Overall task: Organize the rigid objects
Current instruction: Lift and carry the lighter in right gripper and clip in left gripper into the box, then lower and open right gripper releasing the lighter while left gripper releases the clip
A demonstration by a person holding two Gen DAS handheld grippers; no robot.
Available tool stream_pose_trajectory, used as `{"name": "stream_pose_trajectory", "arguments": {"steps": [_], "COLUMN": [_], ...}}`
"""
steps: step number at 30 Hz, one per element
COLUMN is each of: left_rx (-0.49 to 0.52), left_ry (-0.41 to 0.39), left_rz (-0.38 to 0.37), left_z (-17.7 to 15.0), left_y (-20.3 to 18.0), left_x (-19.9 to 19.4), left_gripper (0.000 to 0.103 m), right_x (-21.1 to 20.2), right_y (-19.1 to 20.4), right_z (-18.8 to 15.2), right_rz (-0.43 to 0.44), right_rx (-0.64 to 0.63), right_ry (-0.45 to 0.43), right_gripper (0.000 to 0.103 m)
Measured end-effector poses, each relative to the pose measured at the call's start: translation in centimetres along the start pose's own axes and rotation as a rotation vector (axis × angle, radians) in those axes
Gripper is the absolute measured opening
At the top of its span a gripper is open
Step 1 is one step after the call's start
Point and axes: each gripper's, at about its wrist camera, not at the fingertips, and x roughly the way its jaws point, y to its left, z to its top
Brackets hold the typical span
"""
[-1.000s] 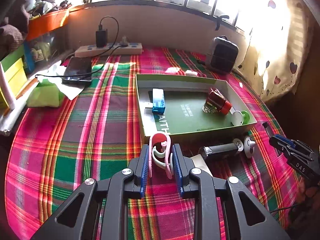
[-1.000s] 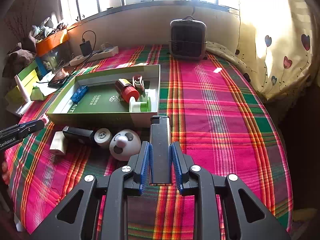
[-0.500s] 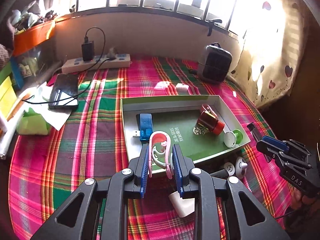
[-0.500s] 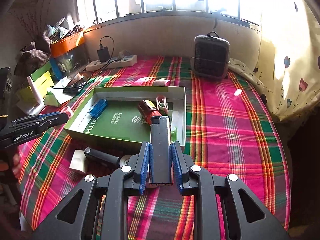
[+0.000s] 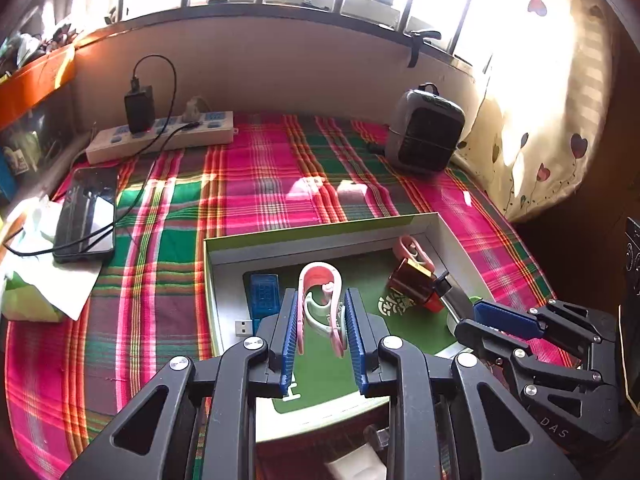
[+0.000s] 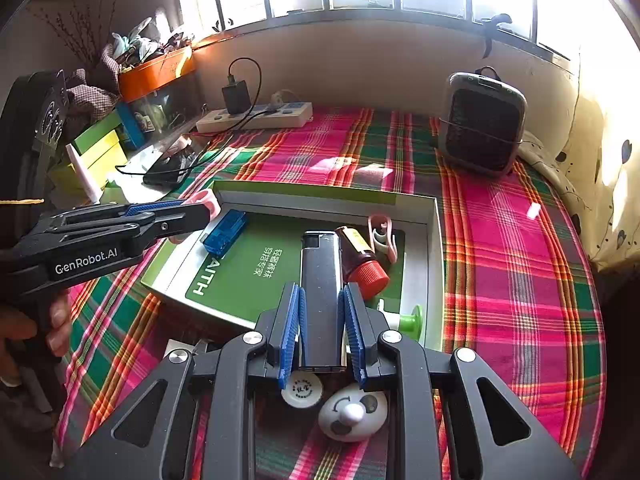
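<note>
Roughly halfway through, I'd say. The green box on the plaid cloth already has a blue USB stick, a brown bottle with a red cap, a pink clip and a little green-and-white spool in it. Not in yet: the white panda-face thing and a round white cap, both sitting on the cloth just in front of the box, plus something white under my left gripper that I can't make out.

Both claws are loaded. My left gripper is clamped on a pink and white clip, pads pressing both sides of it, and it hangs over the near half of the box, tilted down toward the green floor. My right gripper is squeezed tight on a dark lighter, which sticks out forward over the box's near wall, also angled down.

So what's left, as I see it: drop these two in, then go back for the stragglers out front.
</note>
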Motion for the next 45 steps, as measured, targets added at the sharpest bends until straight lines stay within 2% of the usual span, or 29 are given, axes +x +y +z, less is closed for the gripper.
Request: {"name": "stream_pose_trajectory", "arguments": {"steps": [19, 45], "left_rx": [0.025, 0.049], "left_ry": [0.085, 0.117], "left_rz": [0.008, 0.044], "left_z": [1.6, 1.5], "left_y": [-0.2, -0.6], "left_x": [6.2, 8.6], "left_gripper": [0.022, 0.022], "right_x": [5.6, 6.8], "right_y": [0.0, 0.6], "right_z": [0.6, 0.3], "right_rz": [0.022, -0.044], "right_rx": [-0.029, -0.084], "right_ry": [0.105, 0.097], "right_gripper": [0.024, 0.024]}}
